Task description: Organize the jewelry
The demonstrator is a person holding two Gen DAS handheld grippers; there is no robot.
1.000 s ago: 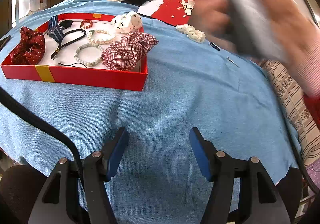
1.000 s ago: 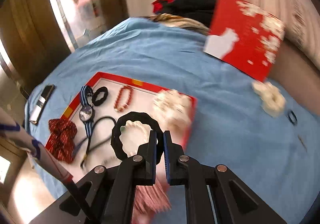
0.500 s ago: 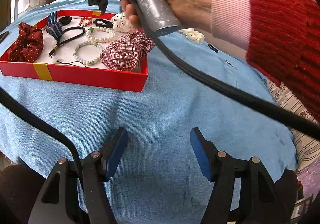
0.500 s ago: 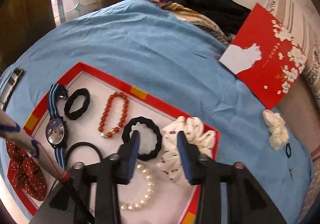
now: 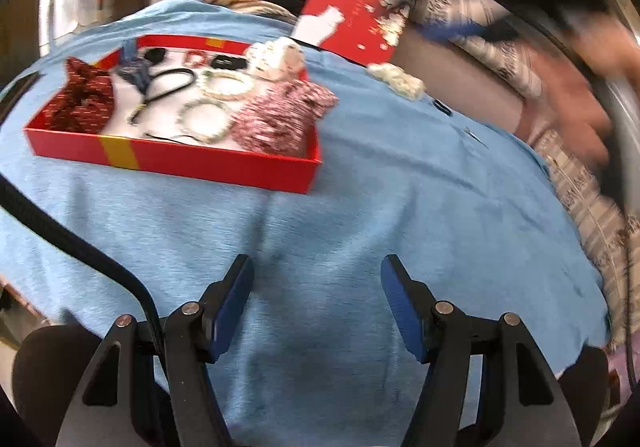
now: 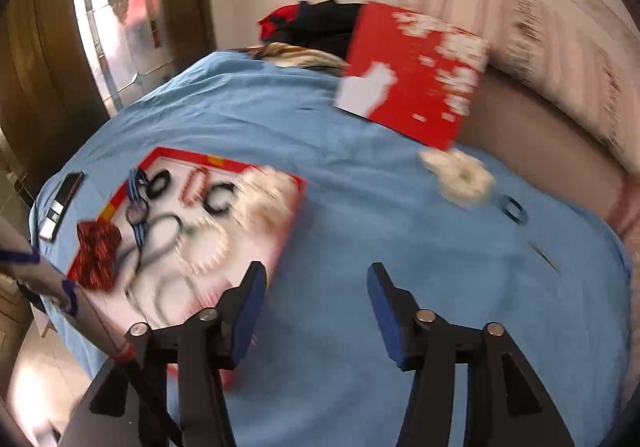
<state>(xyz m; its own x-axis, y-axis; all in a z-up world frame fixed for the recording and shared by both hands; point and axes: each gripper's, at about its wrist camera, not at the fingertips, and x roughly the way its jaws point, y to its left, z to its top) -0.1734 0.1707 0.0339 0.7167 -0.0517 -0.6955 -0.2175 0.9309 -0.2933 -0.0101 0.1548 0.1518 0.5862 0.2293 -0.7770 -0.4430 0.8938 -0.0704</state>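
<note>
1. Hovering over the blue cloth (image 5: pixel 360 207) on the worktop, the left gripper (image 5: pixel 316 307) has its fingers spread apart with nothing between them.
2. Right gripper (image 6: pixel 316 307): fingers likewise released and empty, above the cloth just beside the red tray (image 6: pixel 288 223).
3. Inside the tray (image 5: pixel 200 163) lie a dark red scrunchie (image 5: pixel 86 103), a plaid scrunchie (image 5: pixel 280 119), bead bracelets (image 5: pixel 204 119) and a black hair tie (image 6: pixel 218 201).
4. A white scrunchie (image 6: pixel 460 175) rests on the cloth, well apart from the tray, near a red card (image 6: pixel 416 75).
</note>
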